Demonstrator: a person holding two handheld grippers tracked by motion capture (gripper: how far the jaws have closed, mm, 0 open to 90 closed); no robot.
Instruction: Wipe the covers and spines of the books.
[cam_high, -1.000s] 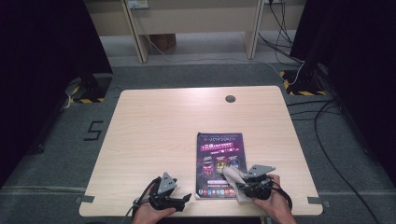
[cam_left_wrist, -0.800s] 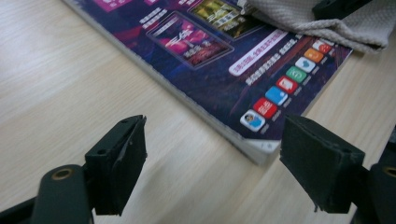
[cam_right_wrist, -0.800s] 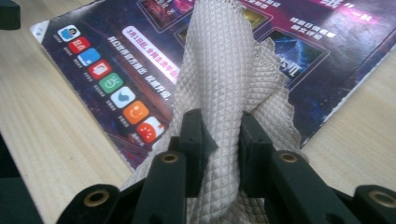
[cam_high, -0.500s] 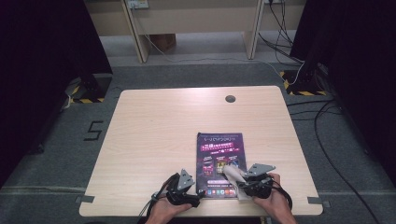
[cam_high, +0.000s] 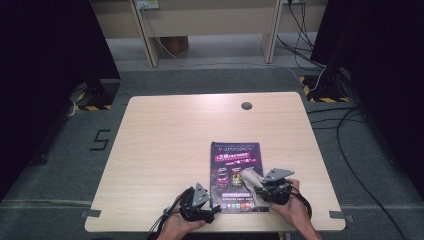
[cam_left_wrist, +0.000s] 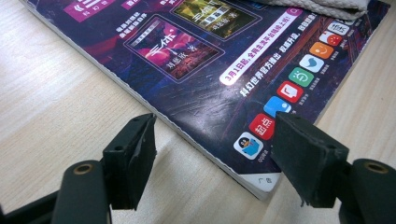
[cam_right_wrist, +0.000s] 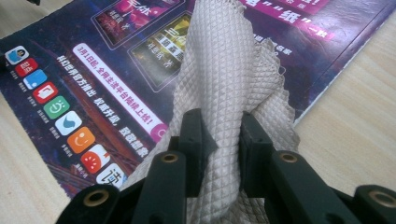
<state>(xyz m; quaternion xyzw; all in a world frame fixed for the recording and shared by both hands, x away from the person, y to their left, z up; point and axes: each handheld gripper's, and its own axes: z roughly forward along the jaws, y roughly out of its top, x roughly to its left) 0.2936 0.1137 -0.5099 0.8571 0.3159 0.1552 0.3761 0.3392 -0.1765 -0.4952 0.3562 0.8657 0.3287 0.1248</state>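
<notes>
My right gripper (cam_right_wrist: 219, 135) has its jaws clenched on the beige cloth (cam_right_wrist: 229, 70), draped over the magazine (cam_high: 235, 170) lying flat on the desk (cam_high: 165, 140). My left gripper (cam_left_wrist: 212, 149) straddles the magazine's near corner, jaws released though they have just been closing.

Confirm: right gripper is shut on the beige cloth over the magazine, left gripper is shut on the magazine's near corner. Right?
Not quite. The right gripper is shut on the beige cloth over the magazine. But the left gripper isn't gripping: the left gripper view shows its jaws, which have just been closing, standing apart around the magazine's near corner, pads off it.
</notes>
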